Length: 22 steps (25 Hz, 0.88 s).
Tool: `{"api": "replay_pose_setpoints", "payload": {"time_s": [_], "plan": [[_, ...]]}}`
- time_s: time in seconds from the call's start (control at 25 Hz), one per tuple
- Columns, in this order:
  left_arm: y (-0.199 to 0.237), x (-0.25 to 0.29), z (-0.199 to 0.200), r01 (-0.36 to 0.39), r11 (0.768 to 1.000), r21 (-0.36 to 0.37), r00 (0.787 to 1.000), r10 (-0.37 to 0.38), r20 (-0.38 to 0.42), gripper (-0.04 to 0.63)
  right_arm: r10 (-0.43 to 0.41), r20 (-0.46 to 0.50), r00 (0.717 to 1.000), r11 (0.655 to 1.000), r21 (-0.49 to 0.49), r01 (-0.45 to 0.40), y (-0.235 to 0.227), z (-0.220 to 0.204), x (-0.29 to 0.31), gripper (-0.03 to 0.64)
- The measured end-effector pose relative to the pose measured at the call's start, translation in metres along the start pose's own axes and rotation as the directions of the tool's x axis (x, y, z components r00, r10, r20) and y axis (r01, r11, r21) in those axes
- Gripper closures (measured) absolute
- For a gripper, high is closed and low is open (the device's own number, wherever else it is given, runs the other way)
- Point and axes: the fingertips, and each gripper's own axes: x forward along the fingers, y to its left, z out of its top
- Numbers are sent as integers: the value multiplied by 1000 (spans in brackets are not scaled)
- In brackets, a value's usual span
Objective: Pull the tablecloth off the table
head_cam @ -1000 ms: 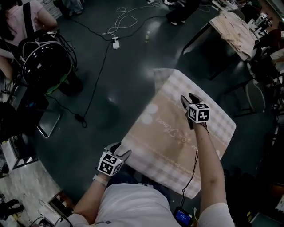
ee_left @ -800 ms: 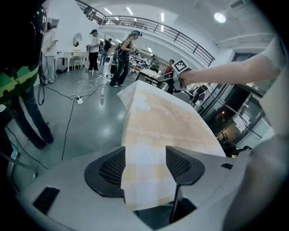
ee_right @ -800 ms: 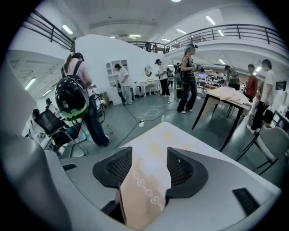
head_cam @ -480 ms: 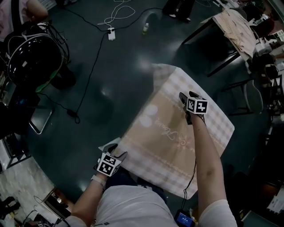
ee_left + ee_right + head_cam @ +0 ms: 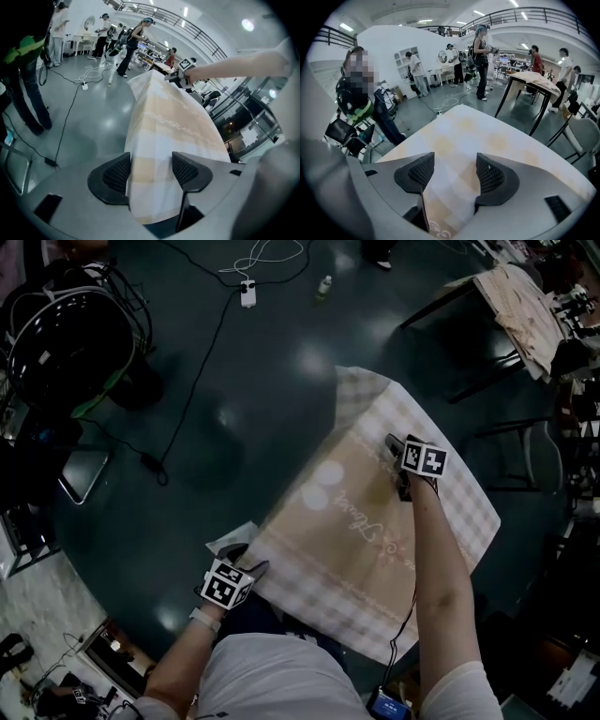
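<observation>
A beige tablecloth (image 5: 366, 521) with a checked border covers the small table, hanging over its edges. My left gripper (image 5: 246, 559) is at the cloth's near left corner; its jaws stand wide and open around the cloth (image 5: 173, 122), which runs between the pads (image 5: 117, 174). My right gripper (image 5: 398, 454) is down on the far right part of the top. Its jaws have just been opening and stand open, with a raised fold of cloth (image 5: 454, 187) between the pads (image 5: 490, 174). In the left gripper view the right gripper (image 5: 180, 77) shows at the far end.
A black chair (image 5: 66, 343) with bags stands at the upper left. Cables and a power strip (image 5: 247, 292) lie on the dark floor beside a bottle (image 5: 323, 285). Another cloth-covered table (image 5: 520, 296) and a chair (image 5: 544, 451) stand at the right. People stand further off (image 5: 480, 61).
Both grippers have sunk toward the cloth. The right one has come down onto the far part of the top, and the left one sits lower at the near corner.
</observation>
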Motion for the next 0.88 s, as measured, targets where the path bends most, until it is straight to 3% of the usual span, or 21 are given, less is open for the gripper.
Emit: {"api": "replay_pose_setpoints", "payload": {"time_s": [0.44,0.88], "plan": [[2,1,0,8,1000,-19,1000,-8,12,334,-15,-38,999,999,-42,13,-1,-4,-2,377],[3,-2,0,-11,1000,-11,1000,11,17,335,-15,-10,1000,999,35,15,2,-34,-22,577]]}}
